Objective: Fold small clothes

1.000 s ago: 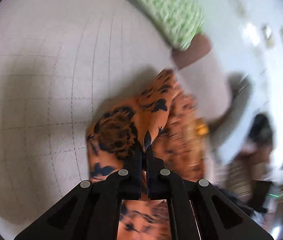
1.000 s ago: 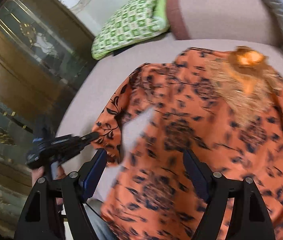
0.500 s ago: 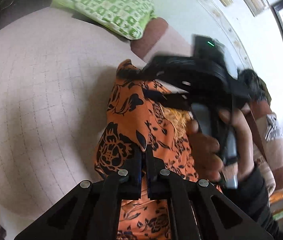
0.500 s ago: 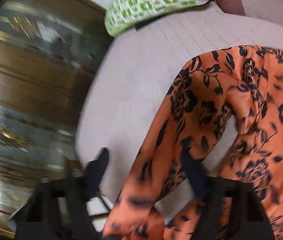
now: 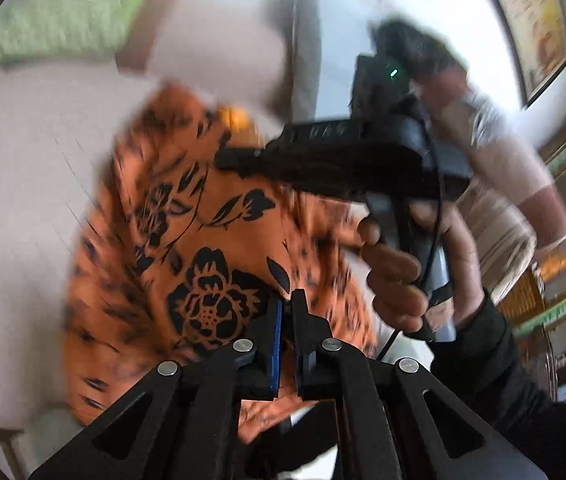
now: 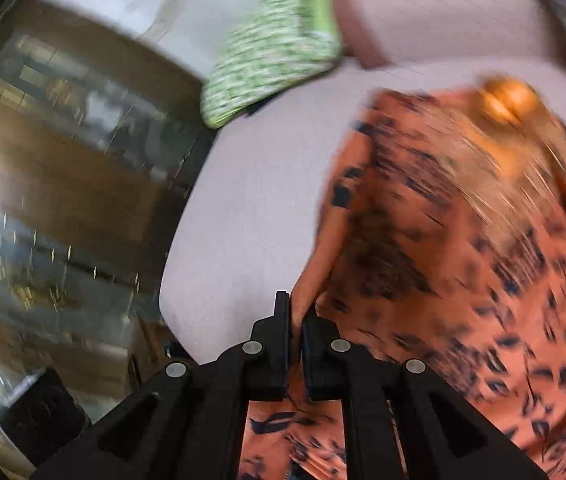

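An orange garment with a black flower print [image 5: 211,240] lies on a pale padded surface [image 5: 23,160], blurred by motion. My left gripper [image 5: 286,300] is shut on a fold of it beside a large black flower. In the right wrist view the same garment [image 6: 463,260] spreads to the right, with an orange rosette [image 6: 507,100] near its top. My right gripper [image 6: 297,306] grips the garment's left edge; its jaws are closing, with the cloth pinched between them. A hand [image 5: 395,276] holds the right gripper's black body [image 5: 343,160] above the garment.
A green patterned pillow [image 6: 275,64] lies at the far end of the padded surface [image 6: 251,200], next to a brown-edged bolster [image 6: 363,40]. A dark glass-fronted cabinet [image 6: 63,180] stands to the left. A person in a light shirt [image 5: 495,152] stands on the right.
My right gripper has gone from wide open over the garment to nearly shut on its left edge. My left gripper has lifted and rolled with its fold still held.
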`<state>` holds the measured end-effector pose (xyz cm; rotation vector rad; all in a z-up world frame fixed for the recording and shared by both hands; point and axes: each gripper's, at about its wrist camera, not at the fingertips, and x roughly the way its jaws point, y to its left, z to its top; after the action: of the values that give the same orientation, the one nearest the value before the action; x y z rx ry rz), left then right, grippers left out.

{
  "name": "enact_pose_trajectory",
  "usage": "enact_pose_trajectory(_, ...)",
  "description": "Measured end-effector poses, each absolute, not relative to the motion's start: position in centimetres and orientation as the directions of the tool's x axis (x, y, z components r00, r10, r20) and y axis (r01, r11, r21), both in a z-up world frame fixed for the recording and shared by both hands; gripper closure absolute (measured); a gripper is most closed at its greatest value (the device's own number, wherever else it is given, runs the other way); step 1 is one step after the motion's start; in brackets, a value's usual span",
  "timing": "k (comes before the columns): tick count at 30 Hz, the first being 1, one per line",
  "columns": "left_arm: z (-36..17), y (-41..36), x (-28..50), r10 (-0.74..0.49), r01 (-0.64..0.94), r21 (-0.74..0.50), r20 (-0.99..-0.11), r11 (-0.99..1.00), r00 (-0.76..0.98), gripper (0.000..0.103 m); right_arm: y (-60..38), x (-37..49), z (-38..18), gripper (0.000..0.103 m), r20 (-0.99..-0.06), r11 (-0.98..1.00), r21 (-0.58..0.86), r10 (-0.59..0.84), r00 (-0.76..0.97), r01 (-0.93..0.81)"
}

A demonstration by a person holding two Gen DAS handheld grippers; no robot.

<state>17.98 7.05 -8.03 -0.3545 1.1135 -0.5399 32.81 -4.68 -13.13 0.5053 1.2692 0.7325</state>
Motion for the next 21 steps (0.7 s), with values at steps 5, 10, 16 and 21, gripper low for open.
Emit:
enact_pose_trajectory(5, -10.7, 3.6, 16.5, -0.592, 0.255, -0.542, -0.781, 0.800, 0.197, 0.099, -10.9, 32.0, -21.4, 0.086, -0.751, 0.764, 0.641, 0.644, 0.146, -0.075)
enact_pose_trajectory(10, -10.1, 9.4, 17.0, -0.589, 0.094, -0.591, -0.750, 0.801, 0.301, 0.064, -14.9, 28.1, -22.2, 0.032, -0.694, 0.717, 0.695, 0.690, 0.203, -0.062)
enact_pose_trajectory(16, -9.9, 13.8, 17.3, -0.487, -0.078, -0.550, -0.790, 0.832, 0.372, 0.063, -16.4, 22.4, -22.5, 0.033, -0.703, 0.735, 0.673, 0.668, 0.245, -0.075)
enact_pose_trajectory(21, -9.7, 15.1, 20.8, -0.463, -0.114, -0.553, -0.778, 0.825, 0.426, 0.063, -13.5, 20.9, -24.7, 0.099, -0.782, 0.797, 0.587, 0.604, 0.156, -0.143)
